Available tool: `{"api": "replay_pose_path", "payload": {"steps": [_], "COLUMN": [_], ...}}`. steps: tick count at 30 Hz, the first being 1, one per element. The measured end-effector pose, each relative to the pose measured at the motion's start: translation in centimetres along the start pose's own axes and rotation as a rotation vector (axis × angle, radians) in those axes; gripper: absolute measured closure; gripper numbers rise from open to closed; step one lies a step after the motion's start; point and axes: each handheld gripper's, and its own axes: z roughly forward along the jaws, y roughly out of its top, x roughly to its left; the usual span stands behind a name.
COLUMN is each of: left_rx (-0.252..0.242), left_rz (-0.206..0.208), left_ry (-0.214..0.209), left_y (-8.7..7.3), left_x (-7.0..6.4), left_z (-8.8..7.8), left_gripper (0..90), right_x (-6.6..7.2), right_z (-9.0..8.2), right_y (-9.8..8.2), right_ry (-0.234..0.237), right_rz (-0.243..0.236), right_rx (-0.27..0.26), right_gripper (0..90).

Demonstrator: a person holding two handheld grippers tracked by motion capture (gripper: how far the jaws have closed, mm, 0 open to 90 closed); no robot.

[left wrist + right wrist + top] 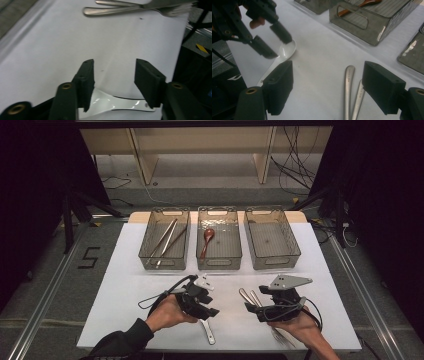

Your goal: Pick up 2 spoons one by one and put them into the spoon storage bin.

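A white ceramic spoon [207, 332] lies on the white table near the front edge. My left gripper [211, 312] hovers low over it with its jaws about half apart. In the left gripper view the spoon [107, 105] lies under the jaws, and the left pad [86, 82] reaches its bowl without squeezing it. My right gripper [328, 70] stands open. Two metal cutlery handles [349, 87] lie flat between its jaws, untouched. From the right gripper view, the left gripper [279, 47] straddles the spoon's bowl [288, 48].
Three smoky plastic bins stand in a row at the back. The left bin [165, 210] holds long metal utensils, the middle bin [218, 210] holds a brown spoon [206, 240], and the right bin [272, 210] has nothing in it. The metal cutlery [247, 296] lies right of centre.
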Motion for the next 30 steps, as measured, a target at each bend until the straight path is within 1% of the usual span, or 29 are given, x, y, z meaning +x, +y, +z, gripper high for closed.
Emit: {"api": "replay_pose_path", "payload": {"steps": [2, 4, 5, 8, 11, 12, 16, 19, 21, 23, 24, 28, 29, 30], "left_rx": [0.007, 0.019, 0.029, 0.057, 0.094, 0.109, 0.135, 0.164, 0.183, 0.197, 0.209, 0.224, 0.232, 0.238], "left_rz": [0.014, 0.017, 0.013, 0.035, 0.042, 0.049, 0.055, 0.064, 0.076, 0.079, 0.09, 0.085, 0.093, 0.089], "left_ry": [-0.025, -0.047, -0.069, -0.076, -0.092, -0.096, -0.097, -0.103, -0.104, -0.107, -0.108, -0.117, -0.119, -0.12], "left_y": [0.0, -0.1, -0.1, -0.3, -0.5, -0.6, -0.8, -1.0, -1.2, -1.4, -1.4, -1.6, -1.6, -1.6], "left_x": [-0.5, -0.8, -1.0, -1.6, -2.0, -2.1, -2.3, -2.5, -2.7, -2.9, -2.9, -3.0, -2.9, -2.9], "left_z": [0.3, 0.6, 0.9, 1.6, 2.3, 2.5, 3.0, 3.4, 3.7, 4.0, 4.1, 4.3, 4.3, 4.3], "left_gripper": [60.4, 68.8, 73.3, 82.0, 86.7, 87.3, 88.6, 88.7, 88.7, 88.7, 88.7, 88.7, 88.7, 88.7], "right_x": [0.0, 0.0, 0.0, 0.0, 0.0, 0.0, 0.1, 0.0, 0.0, 0.1, 0.1, 0.1, 0.1, 0.1], "right_z": [0.0, 0.0, 0.0, 0.1, 0.1, 0.1, 0.1, 0.1, 0.1, 0.0, 0.0, 0.0, 0.0, 0.0], "right_y": [0.0, 0.0, 0.0, 0.0, 0.0, 0.0, 0.0, 0.0, 0.0, 0.0, 0.0, 0.0, 0.0, 0.0], "right_ry": [0.0, 0.001, 0.001, 0.002, 0.003, 0.004, 0.004, 0.004, 0.004, 0.004, 0.004, 0.003, 0.004, 0.006], "right_rz": [0.0, 0.001, 0.001, -0.001, 0.0, 0.002, -0.002, -0.001, -0.001, -0.003, -0.002, -0.001, -0.002, -0.002], "right_rx": [0.0, 0.001, 0.003, 0.004, 0.006, 0.007, 0.006, 0.006, 0.005, 0.004, 0.003, 0.004, 0.003, 0.003], "right_gripper": [26.1, 26.1, 26.1, 26.1, 26.1, 26.1, 26.1, 26.2, 26.1, 26.2, 26.1, 26.1, 26.2, 26.1]}}
